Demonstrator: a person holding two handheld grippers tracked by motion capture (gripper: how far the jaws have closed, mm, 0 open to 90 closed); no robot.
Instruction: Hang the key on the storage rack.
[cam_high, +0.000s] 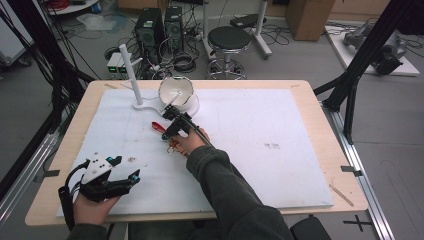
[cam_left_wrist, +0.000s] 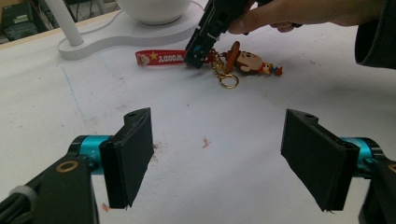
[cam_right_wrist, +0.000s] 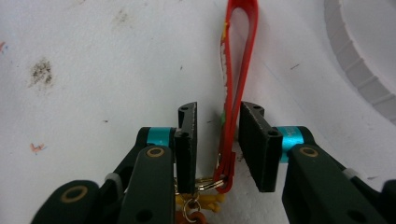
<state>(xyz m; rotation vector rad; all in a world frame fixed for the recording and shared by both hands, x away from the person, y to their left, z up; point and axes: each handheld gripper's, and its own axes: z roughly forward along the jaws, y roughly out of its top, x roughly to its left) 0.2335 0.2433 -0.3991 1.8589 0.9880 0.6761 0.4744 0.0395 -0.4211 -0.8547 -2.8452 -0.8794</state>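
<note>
A Woody keychain lies on the white foam board (cam_high: 270, 150): a red strap (cam_left_wrist: 161, 57), a gold ring (cam_left_wrist: 229, 81) and a small figure (cam_left_wrist: 247, 61). My right gripper (cam_high: 170, 131) points down at it, and in the right gripper view its jaws (cam_right_wrist: 217, 116) stand on either side of the red strap (cam_right_wrist: 243, 46). They are narrowed but still open, the strap nearer the right jaw. At the front left my left gripper (cam_high: 127, 168) rests low over the board. Its jaws (cam_left_wrist: 217, 158) are wide open and hold nothing, aimed toward the keychain.
A white bowl (cam_high: 176, 92) sits on a white stand with an upright post (cam_high: 130, 70), just behind the keychain. The stand's base rim (cam_right_wrist: 359, 70) lies close to the strap. Beyond the wooden table (cam_high: 310, 90) are a black stool (cam_high: 228, 40) and computer towers (cam_high: 150, 30).
</note>
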